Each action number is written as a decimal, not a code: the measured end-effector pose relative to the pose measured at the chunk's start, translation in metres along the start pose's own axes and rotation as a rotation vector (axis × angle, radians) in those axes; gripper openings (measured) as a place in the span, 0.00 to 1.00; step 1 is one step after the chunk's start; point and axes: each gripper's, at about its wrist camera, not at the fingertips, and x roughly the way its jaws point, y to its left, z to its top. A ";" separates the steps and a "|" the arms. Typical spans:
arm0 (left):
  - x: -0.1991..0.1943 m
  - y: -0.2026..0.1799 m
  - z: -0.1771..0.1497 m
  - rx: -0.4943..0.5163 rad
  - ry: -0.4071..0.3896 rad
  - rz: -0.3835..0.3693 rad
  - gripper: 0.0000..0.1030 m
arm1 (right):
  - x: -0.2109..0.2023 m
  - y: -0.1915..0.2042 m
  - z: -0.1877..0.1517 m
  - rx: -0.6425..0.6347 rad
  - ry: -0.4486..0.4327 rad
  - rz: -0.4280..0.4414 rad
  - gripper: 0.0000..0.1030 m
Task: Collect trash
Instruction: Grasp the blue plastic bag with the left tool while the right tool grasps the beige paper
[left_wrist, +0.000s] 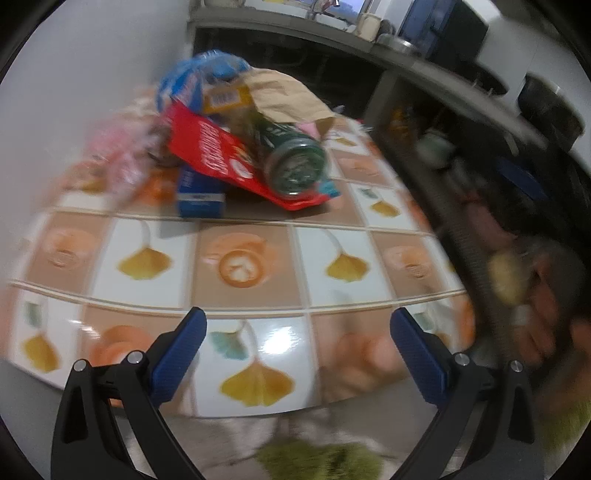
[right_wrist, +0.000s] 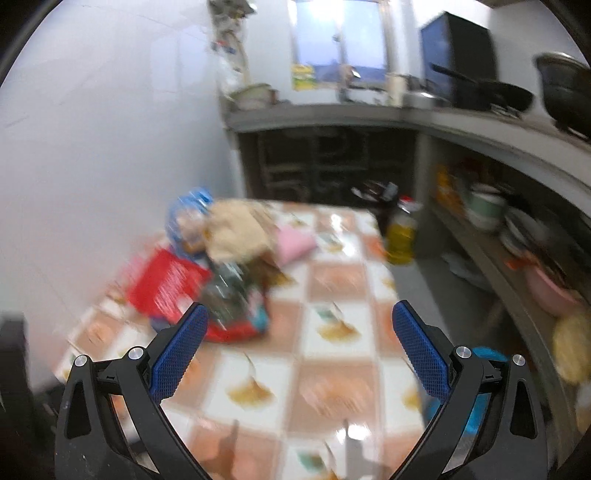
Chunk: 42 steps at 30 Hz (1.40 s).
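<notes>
Left wrist view: the trash pile (left_wrist: 236, 140) occupies the upper centre of the frame, resting on the far part of a table (left_wrist: 243, 266) covered in a glossy tile-print cloth with yellow leaf and orange cup motifs. The pile is a loose heap of mixed packaging. A green can (left_wrist: 295, 166), cylindrical and metallic, lies on its side with 1 round end toward the camera, resting on a flat red packet (left_wrist: 221, 155) with white lettering. Under the packet's left edge sits a blue box (left_wrist: 199, 195), rectangular. Above are a crumpled brown paper bag (left_wrist: 288, 96), a yellow carton (left_wrist: 225, 98) and a crinkled blue plastic wrapper (left_wrist: 192, 81). A pink translucent bag (left_wrist: 118, 155), blurred, lies at the pile's left. The left gripper (left_wrist: 295, 328), at the lower edge of the frame, is released: its 2 blue ribbed pads stand wide apart with nothing between them, well short of the pile.

Right wrist view: the same pile (right_wrist: 221, 258) appears left of centre, heavily blurred; the red packet (right_wrist: 166, 284) and brown paper bag (right_wrist: 236, 229) remain recognisable. A yellow bottle (right_wrist: 400, 236) stands beyond the table's far right corner. The right gripper (right_wrist: 299, 325) is likewise released, pads spread and empty, its left pad overlapping the pile's near edge in the frame; contact cannot be told.
</notes>
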 end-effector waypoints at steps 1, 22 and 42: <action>0.000 0.003 0.002 -0.011 -0.005 -0.042 0.95 | 0.009 0.003 0.011 0.012 0.007 0.028 0.93; -0.019 0.129 0.226 -0.125 -0.286 0.098 0.95 | 0.222 0.034 0.109 0.239 0.464 0.272 0.92; 0.098 0.169 0.281 -0.305 0.069 0.017 0.31 | 0.263 0.013 0.090 0.232 0.514 0.362 0.34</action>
